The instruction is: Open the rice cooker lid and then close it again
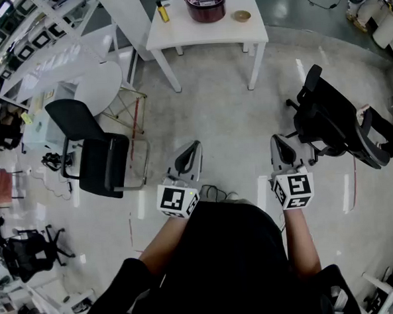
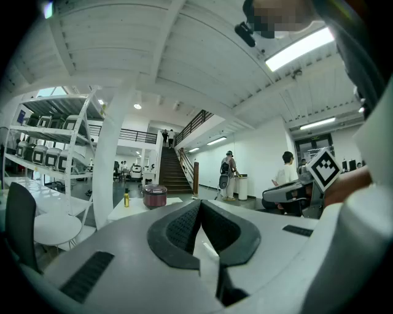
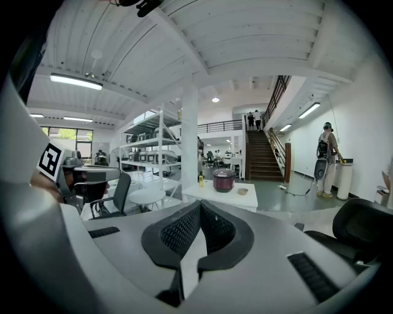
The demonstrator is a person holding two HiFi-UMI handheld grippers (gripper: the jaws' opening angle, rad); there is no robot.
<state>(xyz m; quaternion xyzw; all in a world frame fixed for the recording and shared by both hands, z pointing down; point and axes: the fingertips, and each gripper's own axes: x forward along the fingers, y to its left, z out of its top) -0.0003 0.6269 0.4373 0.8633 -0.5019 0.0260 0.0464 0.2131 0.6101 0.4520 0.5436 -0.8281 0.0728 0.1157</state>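
While left gripper (image 1: 195,146) and right gripper (image 1: 278,141) press ribbed jaws together, round glossy maroon rice cooker (image 1: 205,3), closed.

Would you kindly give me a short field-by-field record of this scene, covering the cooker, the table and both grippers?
rice cooker: maroon, lid down, on the white table, far ahead of the person
also on table: yellow bottle left of the cooker, small bowl right of it
left gripper: shut, empty
right gripper: shut, empty
floor: black chair on the left, second chair on the right
task stage: not begun, cooker untouched
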